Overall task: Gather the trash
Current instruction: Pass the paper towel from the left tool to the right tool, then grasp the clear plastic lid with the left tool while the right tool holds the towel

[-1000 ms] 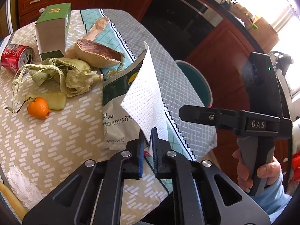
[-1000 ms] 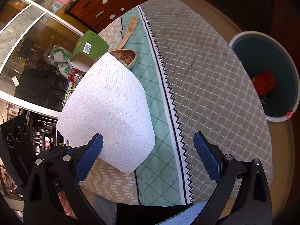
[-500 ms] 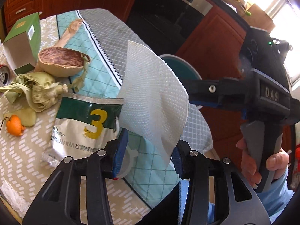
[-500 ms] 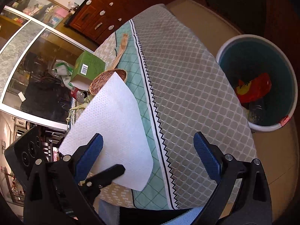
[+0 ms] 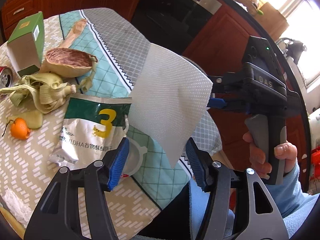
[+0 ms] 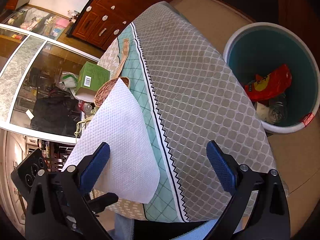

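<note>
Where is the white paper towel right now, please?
The paper towel hangs in the air over the near table edge, between the open left tongs and the right tongs, just right of the green-and-white pouch in the left wrist view.

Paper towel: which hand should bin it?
Probably right: the paper towel lies against a finger of the open right gripper, with the bin just ahead. The left gripper, also open, faces the table.

Large yellow "3" on the green-and-white food pouch [image 5: 90, 128], beneath it partly readable print "DHA" with Chinese characters (too small to make out); raised letters "DAS" on the right gripper [image 5: 218, 95] body; barcode on the green box [image 6: 93, 79], digits unreadable
</note>
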{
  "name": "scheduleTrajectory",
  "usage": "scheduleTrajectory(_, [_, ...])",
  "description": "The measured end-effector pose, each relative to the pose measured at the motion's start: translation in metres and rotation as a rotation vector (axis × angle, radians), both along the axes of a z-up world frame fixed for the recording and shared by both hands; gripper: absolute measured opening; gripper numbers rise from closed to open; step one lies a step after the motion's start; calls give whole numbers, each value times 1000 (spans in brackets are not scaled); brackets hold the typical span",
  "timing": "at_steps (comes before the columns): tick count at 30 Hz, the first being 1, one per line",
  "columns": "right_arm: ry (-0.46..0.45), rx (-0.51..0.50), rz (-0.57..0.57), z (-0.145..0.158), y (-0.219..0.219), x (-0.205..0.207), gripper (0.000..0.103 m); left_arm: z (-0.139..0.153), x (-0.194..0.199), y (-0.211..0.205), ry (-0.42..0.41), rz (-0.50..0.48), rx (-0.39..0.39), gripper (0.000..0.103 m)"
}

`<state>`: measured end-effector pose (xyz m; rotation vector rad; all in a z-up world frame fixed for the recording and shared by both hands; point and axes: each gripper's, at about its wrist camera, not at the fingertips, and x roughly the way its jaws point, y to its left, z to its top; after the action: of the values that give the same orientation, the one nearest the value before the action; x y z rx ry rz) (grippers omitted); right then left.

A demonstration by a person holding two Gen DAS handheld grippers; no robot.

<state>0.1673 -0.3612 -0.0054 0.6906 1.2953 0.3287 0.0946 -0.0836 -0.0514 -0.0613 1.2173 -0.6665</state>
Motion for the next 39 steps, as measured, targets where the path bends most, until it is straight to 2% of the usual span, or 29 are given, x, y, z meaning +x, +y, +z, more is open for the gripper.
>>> scheduleTrajectory(5, [17, 113, 7, 2, 5, 0, 93, -10, 5, -8, 10, 2, 11, 61])
scheduleTrajectory(7, [0, 128, 20, 11, 13, 0, 93, -17, 4, -16, 16, -8, 22, 61])
scheduleTrajectory(9, [-30, 117, 49, 23, 21, 0, 93, -21, 3, -22, 33, -23, 8, 61])
scheduleTrajectory(12, [-44, 38, 84, 27, 33, 4, 93, -20, 0, -25, 30, -29, 2, 61])
scheduleTrajectory(15, [8, -43, 112, 3, 43, 14, 92, -13, -4, -15, 24, -22, -18, 61])
scheduleTrajectory(16, [31, -61, 112, -7, 45, 16, 88, -9, -7, -9, 15, -19, -18, 62])
scheduleTrajectory(17, [46, -53, 118, -15, 46, 18, 72, -6, -10, -3, 3, -14, -15, 63])
scheduleTrajectory(18, [55, -48, 126, -21, 49, 19, 46, -3, -12, 5, -11, -5, -10, 64])
scheduleTrajectory(19, [59, -59, 129, -25, 51, 20, 29, -1, -13, 15, -28, 11, 2, 66])
scheduleTrajectory(20, [63, -66, 130, -28, 53, 20, 3, -1, -14, 25, -47, 36, 28, 68])
scheduleTrajectory(22, [59, -73, 120, -30, 53, 19, 3, -6, -10, 44, -59, 93, 82, 69])
scheduleTrajectory(26, [3, -120, 114, -17, 53, 16, 3, -22, 3, 69, -16, 172, 128, 69])
scheduleTrajectory(30, [-16, -151, 102, -8, 45, 17, 3, -37, 13, 61, 1, 150, 159, 79])
scheduleTrajectory(34, [-3, -149, 99, -13, 41, 14, 3, -55, 26, 51, -18, 145, 255, 90])
scheduleTrajectory(35, [1, -146, 99, -14, 40, 13, 3, -61, 30, 53, -5, 152, 259, 94])
scheduleTrajectory(36, [4, -143, 100, -16, 39, 12, 3, -60, 31, 53, -27, 148, 240, 96])
scheduleTrajectory(39, [13, -141, 97, -21, 38, 10, 3, -62, 35, 50, -54, 156, 283, 94])
